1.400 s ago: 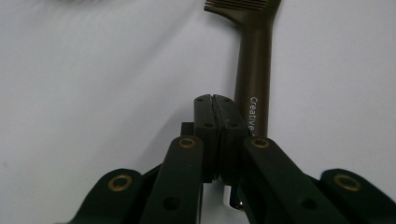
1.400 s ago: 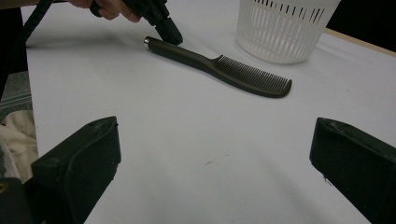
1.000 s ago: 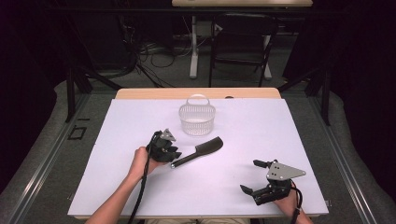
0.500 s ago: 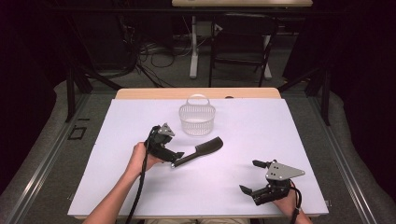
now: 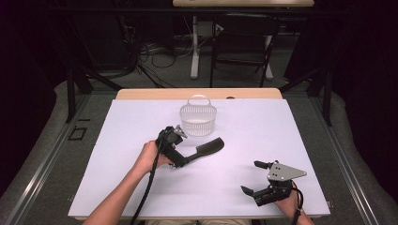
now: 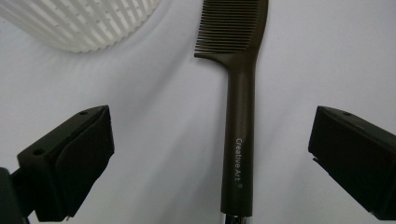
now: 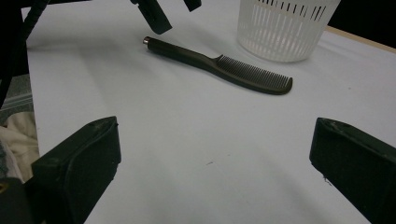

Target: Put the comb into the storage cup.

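A dark brown comb lies flat on the white tabletop, near the middle. Its teeth end points toward the far right, and its handle end points toward the person's left hand. The words "Creative Art" are printed on the handle.

The left gripper hangs over the handle end of the comb. Its jaws have just been opening, and now they stand wide apart. In the left gripper view the handle lies between the two jaws, but the pads do not touch it, so the comb is let go.

A white plastic basket with slits in its wall and a thin hoop handle stands just past the comb, close to the far edge of the tabletop. The comb is near it but not touching it.

The right gripper rests near the near right corner of the tabletop, well apart from the comb. Its jaws are wide open too, with nothing between them.
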### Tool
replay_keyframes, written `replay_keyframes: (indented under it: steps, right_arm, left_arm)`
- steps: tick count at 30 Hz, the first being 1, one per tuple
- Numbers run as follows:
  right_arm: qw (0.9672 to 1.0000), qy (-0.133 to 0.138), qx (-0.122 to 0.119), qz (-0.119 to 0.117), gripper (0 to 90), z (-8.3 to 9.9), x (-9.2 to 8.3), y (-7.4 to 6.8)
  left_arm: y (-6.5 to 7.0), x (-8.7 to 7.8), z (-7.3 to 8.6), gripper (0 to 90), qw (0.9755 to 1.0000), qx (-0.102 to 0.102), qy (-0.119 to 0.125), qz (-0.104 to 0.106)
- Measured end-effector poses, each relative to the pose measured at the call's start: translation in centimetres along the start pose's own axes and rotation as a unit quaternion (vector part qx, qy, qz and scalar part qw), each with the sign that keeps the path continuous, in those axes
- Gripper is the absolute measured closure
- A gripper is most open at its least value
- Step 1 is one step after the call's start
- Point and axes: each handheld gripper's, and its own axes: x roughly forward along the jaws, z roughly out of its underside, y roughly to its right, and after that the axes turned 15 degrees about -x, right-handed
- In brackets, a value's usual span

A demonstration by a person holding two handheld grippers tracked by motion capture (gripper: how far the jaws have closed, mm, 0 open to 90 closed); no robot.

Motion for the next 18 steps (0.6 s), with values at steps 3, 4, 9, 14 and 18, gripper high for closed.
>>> replay_keyframes:
  steps: [3, 4, 9, 14, 18]
  right_arm:
    - [1.0, 0.0, 0.002, 0.0, 1.6, 0.0, 0.0, 0.0]
    - [1.0, 0.0, 0.002, 0.0, 1.6, 0.0, 0.0, 0.0]
    - [1.0, -0.002, -0.001, -0.001, 1.7, 0.0, 0.0, 0.0]
    - [1.0, -0.002, 0.002, 0.0, 1.7, 0.0, 0.0, 0.0]
    - [1.0, -0.003, 0.0, -0.002, 1.7, 0.1, 0.1, 0.1]
  left_arm:
    - [0.4, 0.4, -0.5, 0.0, 0.9998, 0.006, -0.018, -0.005]
    - [0.6, 0.6, -0.7, 0.0, 0.9997, 0.007, -0.024, -0.007]
    - [1.2, 1.3, -1.4, 0.3, 0.9988, 0.014, -0.044, -0.018]
    - [1.5, 1.7, -1.9, 6.1, 0.998, 0.021, -0.056, -0.018]
    - [1.7, 2.1, -2.1, 16.5, 0.9974, 0.025, -0.066, -0.014]
